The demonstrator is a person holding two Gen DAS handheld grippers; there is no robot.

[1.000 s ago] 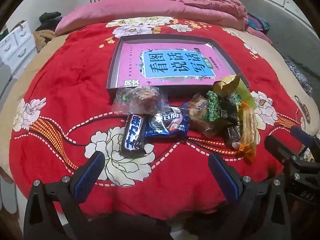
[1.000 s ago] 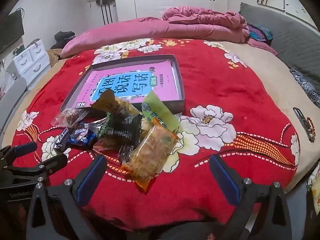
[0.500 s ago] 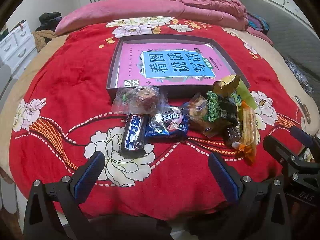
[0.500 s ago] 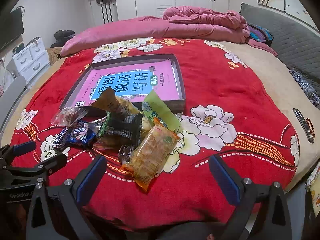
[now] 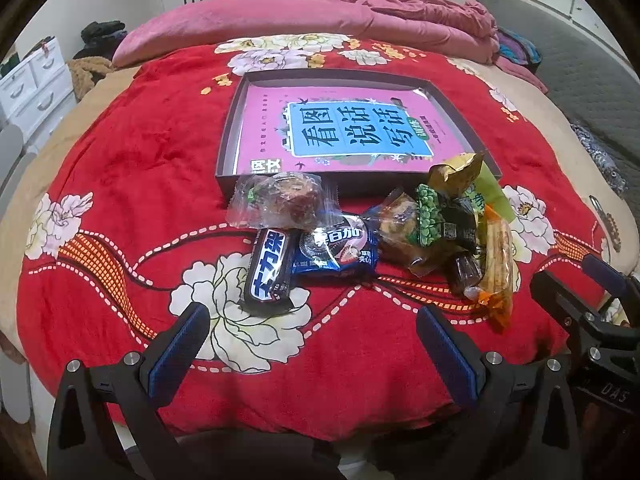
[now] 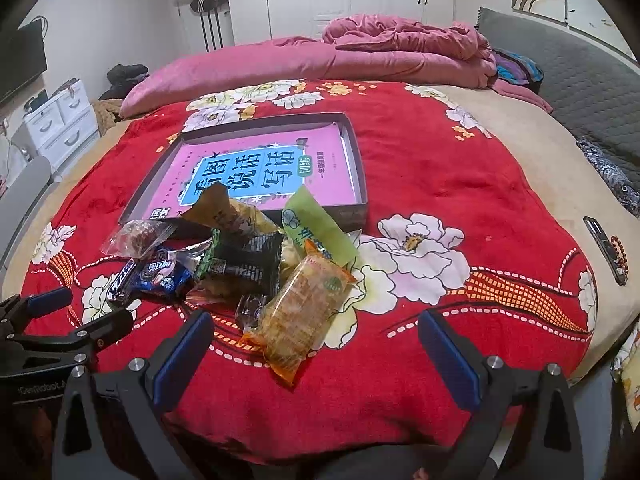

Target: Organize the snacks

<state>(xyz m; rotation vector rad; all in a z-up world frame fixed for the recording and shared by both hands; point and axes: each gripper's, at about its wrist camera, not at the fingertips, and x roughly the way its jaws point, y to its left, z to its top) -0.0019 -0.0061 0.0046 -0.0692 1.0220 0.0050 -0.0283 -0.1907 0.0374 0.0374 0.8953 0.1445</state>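
Several wrapped snacks lie in a row on the red floral blanket (image 5: 120, 168), just in front of a shallow dark tray (image 5: 226, 148) lined with a pink book. From the left: a clear-wrapped cake (image 5: 280, 200), a dark chocolate bar (image 5: 269, 268), a blue cookie pack (image 5: 336, 250), a green-black pea packet (image 5: 438, 220), an orange cracker pack (image 5: 496, 264). In the right wrist view the orange cracker pack (image 6: 304, 312) lies nearest, beside a light green packet (image 6: 316, 228). My left gripper (image 5: 312, 340) and right gripper (image 6: 316, 344) both hover open, short of the snacks, holding nothing.
A pink duvet (image 6: 360, 56) is piled at the head of the bed. White drawers (image 6: 60, 124) stand to the left and a grey padded headboard (image 6: 580, 64) to the right. A dark remote and bead bracelet (image 6: 608, 248) lie near the right bed edge.
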